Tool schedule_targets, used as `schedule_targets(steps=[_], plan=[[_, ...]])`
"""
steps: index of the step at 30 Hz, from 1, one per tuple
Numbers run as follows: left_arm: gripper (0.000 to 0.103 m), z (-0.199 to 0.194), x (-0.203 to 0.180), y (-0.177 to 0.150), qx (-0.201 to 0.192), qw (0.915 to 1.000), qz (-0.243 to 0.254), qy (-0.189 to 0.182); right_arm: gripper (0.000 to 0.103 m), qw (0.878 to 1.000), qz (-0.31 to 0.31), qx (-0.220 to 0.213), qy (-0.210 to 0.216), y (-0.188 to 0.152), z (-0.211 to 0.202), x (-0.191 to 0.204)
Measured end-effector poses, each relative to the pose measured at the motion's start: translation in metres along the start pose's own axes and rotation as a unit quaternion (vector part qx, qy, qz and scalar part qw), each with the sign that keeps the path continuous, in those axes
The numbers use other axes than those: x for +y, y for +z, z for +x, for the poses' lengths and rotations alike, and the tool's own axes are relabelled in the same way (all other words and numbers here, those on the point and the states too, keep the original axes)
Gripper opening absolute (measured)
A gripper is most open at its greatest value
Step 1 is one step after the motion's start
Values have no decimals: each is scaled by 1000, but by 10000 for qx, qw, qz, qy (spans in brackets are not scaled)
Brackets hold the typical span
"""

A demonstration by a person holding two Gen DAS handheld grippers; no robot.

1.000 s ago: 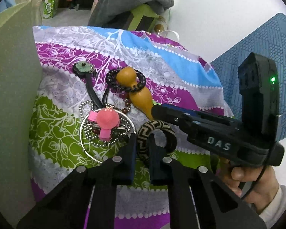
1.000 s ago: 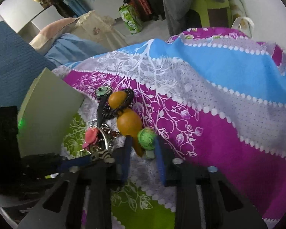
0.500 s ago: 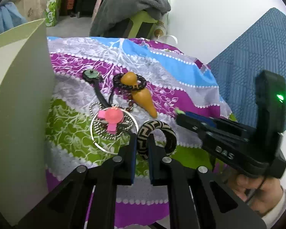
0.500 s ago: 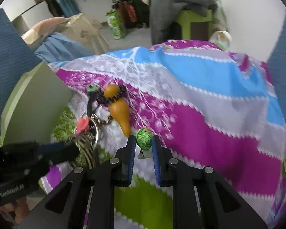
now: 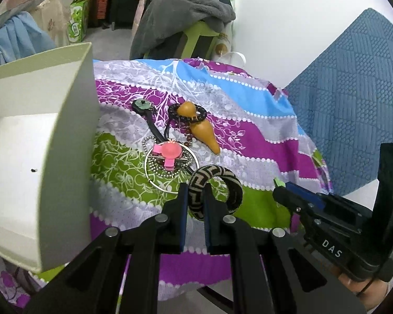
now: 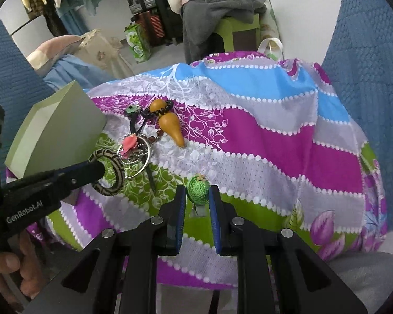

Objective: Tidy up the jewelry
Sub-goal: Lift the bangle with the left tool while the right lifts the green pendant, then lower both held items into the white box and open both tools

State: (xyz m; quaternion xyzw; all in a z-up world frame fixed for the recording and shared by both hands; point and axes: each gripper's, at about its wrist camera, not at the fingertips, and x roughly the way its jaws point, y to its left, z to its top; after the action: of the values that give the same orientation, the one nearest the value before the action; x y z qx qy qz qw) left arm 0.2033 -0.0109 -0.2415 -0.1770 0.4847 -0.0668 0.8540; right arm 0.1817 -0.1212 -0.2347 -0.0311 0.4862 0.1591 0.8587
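My left gripper (image 5: 195, 192) is shut on a black-and-tan patterned bangle (image 5: 229, 183) and holds it above the cloth; the bangle shows in the right wrist view (image 6: 118, 168) too. My right gripper (image 6: 197, 195) is shut on a green woven ball charm (image 6: 197, 191), lifted off the cloth. An open pale green box (image 5: 39, 141) with a white inside stands at the left. On the cloth lie an orange gourd pendant (image 5: 203, 130) in a dark bead ring, a pink charm (image 5: 169, 151) on silver hoops, and a black cord with a green disc (image 5: 142, 104).
The patterned cloth (image 6: 275, 136) covers a small table whose near edge drops off below the grippers. A blue quilted panel (image 5: 353, 99) stands at the right. A chair piled with grey clothes (image 5: 180, 13) and bags stand behind the table.
Both grippers have lifted and drawn back from the jewelry pile, each with its piece. The right gripper closed on the green ball. The box's open inside has come into the left wrist view.
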Motion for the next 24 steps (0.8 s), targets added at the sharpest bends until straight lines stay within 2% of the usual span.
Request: schedule_targets(steps=[9, 15, 19, 24], plan=[[11, -59, -4, 20, -290, 9994, 188, 4, 15, 9986, 86, -515, -68, 25, -52, 16], [11, -104, -10, 41, -610, 9972, 429, 52, 15, 9955, 62, -941, -95, 52, -88, 32], [11, -127, -9, 53, -762, 9959, 469, -89, 15, 9928, 77, -1196, -29, 70, -111, 44], [11, -158, -3, 70, -1042, 9930, 554, 2, 15, 9895, -15, -1444, -2, 88, -130, 63]])
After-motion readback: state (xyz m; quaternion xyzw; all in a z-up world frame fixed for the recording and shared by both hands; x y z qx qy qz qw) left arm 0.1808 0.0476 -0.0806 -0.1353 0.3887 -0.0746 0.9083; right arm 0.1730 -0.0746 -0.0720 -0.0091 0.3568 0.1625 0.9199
